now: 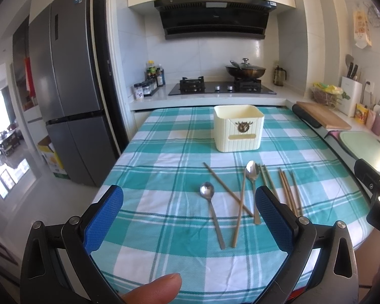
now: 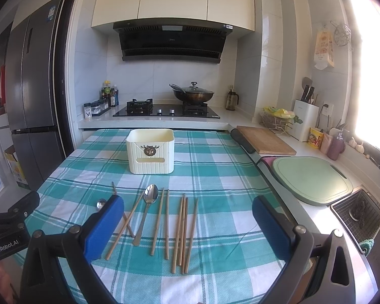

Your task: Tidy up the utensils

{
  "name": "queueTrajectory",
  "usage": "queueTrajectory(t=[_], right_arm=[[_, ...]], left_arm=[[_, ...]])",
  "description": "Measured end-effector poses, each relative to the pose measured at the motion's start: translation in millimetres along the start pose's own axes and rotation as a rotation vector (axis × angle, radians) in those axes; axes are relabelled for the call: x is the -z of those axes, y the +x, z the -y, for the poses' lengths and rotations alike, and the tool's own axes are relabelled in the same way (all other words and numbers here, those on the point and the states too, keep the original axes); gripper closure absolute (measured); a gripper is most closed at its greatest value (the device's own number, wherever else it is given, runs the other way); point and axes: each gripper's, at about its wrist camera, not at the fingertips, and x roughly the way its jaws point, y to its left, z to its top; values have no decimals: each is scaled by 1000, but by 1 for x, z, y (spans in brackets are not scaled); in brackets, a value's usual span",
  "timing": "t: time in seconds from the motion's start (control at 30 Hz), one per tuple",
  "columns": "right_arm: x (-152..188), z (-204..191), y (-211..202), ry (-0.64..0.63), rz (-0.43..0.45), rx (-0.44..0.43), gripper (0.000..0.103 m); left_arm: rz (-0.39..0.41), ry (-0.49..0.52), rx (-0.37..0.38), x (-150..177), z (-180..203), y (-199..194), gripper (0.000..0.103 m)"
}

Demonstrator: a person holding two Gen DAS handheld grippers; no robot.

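A cream square utensil holder [image 1: 237, 131] [image 2: 150, 151] stands upright and empty-looking on the teal checked tablecloth [image 1: 164, 152] [image 2: 215, 177]. In front of it lie two metal spoons [image 1: 211, 211] [image 2: 146, 210] and several wooden chopsticks [image 1: 288, 192] [image 2: 182, 230], two of them crossed [image 1: 238, 207]. My left gripper [image 1: 190, 217] hovers open over the cloth just short of the left spoon, holding nothing. My right gripper [image 2: 188, 228] is open above the chopsticks; its left finger hides most of the second spoon [image 2: 101, 204].
A gas hob with a lidded wok [image 2: 192, 93] sits behind the table. Spice jars [image 2: 96, 106] stand at its left. To the right are a wooden board [image 2: 266, 139], a green cutting board [image 2: 311, 177] and a sink [image 2: 359, 215]. A fridge [image 1: 68, 88] stands left.
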Motion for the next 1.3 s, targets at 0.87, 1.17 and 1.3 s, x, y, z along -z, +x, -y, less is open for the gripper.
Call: queueTrajectory(t=[0.87,1.17,1.3], right_arm=[[8,0,2,-3,-6,0,0],[7,1,1,-6,-8,0,0],[7,0,2,-7,-9,1,0]], left_arm=[[-3,3,-10,6,-6,4,0],[-4,3,-10,5,-6,3,0],[-5,4,-10,5,-6,3,0]])
